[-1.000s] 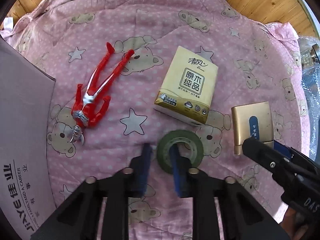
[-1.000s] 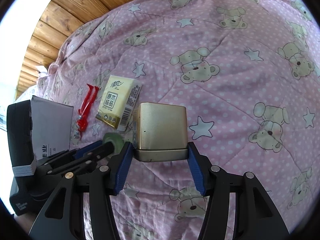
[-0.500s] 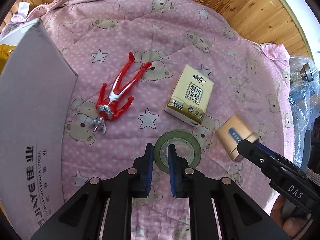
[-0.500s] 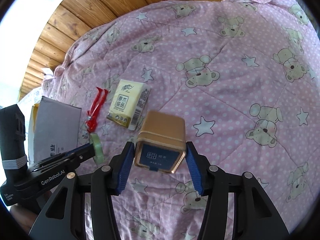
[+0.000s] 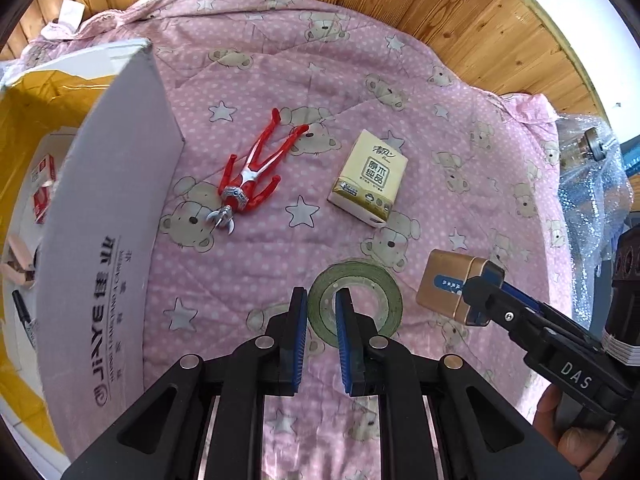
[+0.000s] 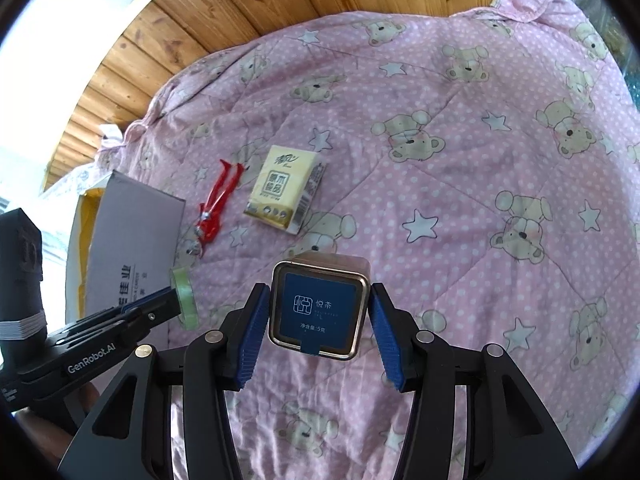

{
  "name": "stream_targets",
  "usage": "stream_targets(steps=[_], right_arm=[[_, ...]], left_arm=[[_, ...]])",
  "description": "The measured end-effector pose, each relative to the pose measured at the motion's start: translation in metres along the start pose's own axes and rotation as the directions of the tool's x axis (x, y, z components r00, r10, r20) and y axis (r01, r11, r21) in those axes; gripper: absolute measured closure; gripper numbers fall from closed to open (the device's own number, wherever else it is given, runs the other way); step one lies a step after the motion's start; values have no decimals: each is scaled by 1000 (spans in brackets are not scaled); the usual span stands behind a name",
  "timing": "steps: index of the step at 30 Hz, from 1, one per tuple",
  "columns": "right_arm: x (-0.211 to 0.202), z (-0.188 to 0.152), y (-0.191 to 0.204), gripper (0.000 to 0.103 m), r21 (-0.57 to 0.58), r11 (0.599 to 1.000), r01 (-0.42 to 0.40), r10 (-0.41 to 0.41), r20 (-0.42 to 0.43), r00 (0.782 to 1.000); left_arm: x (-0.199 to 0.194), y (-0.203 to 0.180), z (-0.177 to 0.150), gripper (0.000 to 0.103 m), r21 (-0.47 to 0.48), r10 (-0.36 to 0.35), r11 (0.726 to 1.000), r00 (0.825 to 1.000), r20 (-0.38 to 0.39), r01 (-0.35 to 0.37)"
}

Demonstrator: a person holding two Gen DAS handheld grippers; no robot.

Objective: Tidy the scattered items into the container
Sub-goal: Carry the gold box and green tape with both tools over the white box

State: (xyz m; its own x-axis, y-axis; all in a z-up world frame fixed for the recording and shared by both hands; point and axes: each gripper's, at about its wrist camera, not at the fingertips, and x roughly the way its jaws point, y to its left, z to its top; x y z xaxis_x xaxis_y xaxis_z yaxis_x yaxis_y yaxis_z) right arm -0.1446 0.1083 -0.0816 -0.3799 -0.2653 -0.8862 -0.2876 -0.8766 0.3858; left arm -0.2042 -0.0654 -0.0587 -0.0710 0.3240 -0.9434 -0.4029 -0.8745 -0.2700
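Tape roll (image 5: 356, 304) is being pinched through its wall by the nearly closed left gripper (image 5: 321, 312); gold tin (image 6: 318, 310) is being clamped in the right gripper (image 6: 318, 320). Both are being held right of the box (image 5: 108, 240); its near wall should be cleared before release.

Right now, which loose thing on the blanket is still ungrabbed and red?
The red toy figure, lying beside the box; the tissue pack is yellow.

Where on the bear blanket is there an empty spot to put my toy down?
The widest bare stretch of blanket lies right of the tissue pack, out toward the far edge. Another runs between that pack and the wooden wall. It is crowded near the box: the red figure, tape roll and gold tin cluster there.
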Motion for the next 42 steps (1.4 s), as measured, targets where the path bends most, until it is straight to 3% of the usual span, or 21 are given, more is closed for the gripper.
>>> stream_targets(steps=[22, 42], right_arm=[[-59, -37, 64, 50, -132, 991, 6, 2, 58, 998], [-93, -68, 165, 50, -334, 943, -14, 48, 92, 995]], left_arm=[[-90, 4, -31, 88, -2, -61, 998, 987, 151, 62], [-173, 62, -72, 88, -108, -63, 989, 947, 314, 102]])
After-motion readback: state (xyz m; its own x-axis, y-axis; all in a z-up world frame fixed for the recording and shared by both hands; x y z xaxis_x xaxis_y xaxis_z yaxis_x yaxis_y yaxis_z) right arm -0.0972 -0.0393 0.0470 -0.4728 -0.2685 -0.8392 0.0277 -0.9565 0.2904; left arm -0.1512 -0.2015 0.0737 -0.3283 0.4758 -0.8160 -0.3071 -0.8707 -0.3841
